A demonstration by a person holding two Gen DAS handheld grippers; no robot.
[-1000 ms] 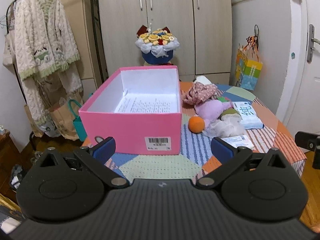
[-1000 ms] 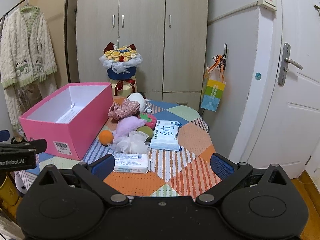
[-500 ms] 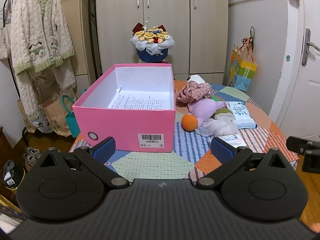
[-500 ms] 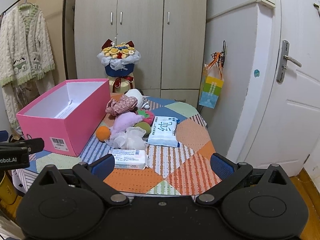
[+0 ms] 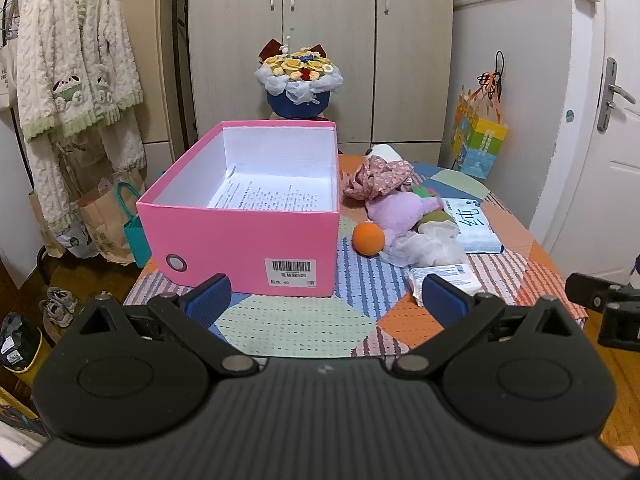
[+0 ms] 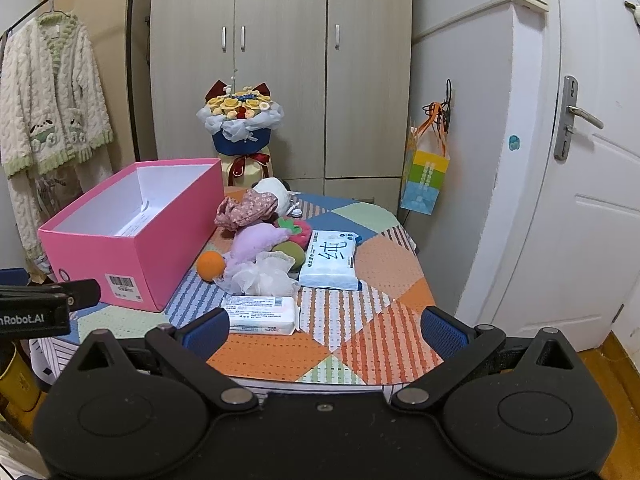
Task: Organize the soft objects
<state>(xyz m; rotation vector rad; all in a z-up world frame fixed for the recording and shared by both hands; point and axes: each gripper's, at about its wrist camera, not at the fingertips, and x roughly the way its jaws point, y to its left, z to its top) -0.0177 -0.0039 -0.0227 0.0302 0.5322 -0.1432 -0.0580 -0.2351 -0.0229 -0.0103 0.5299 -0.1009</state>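
- The left gripper (image 5: pixel 326 298) is held level, its blue-padded fingers (image 5: pixel 210 294) spread wide with nothing between them.
- The right gripper (image 6: pixel 324 330) is held level too, its fingers (image 6: pixel 442 326) spread wide, gripping nothing.

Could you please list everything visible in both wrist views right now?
box: 1, pink, table's left side, open
printed sheet: 1, white, inside box
ball: 1, orange, right of box
plush toy: 1, lilac, behind ball
mesh puff: 1, white, beside ball
floral cloth: 1, pink, behind plush
wipes pack: 1, pale blue, right of pile
tissue pack: 1, white, front
bouquet: 1, yellow-blue, behind table
cardigan: 1, cream-green, hanging left
left claw: 1, black-blue, open
right claw: 1, black-blue, open
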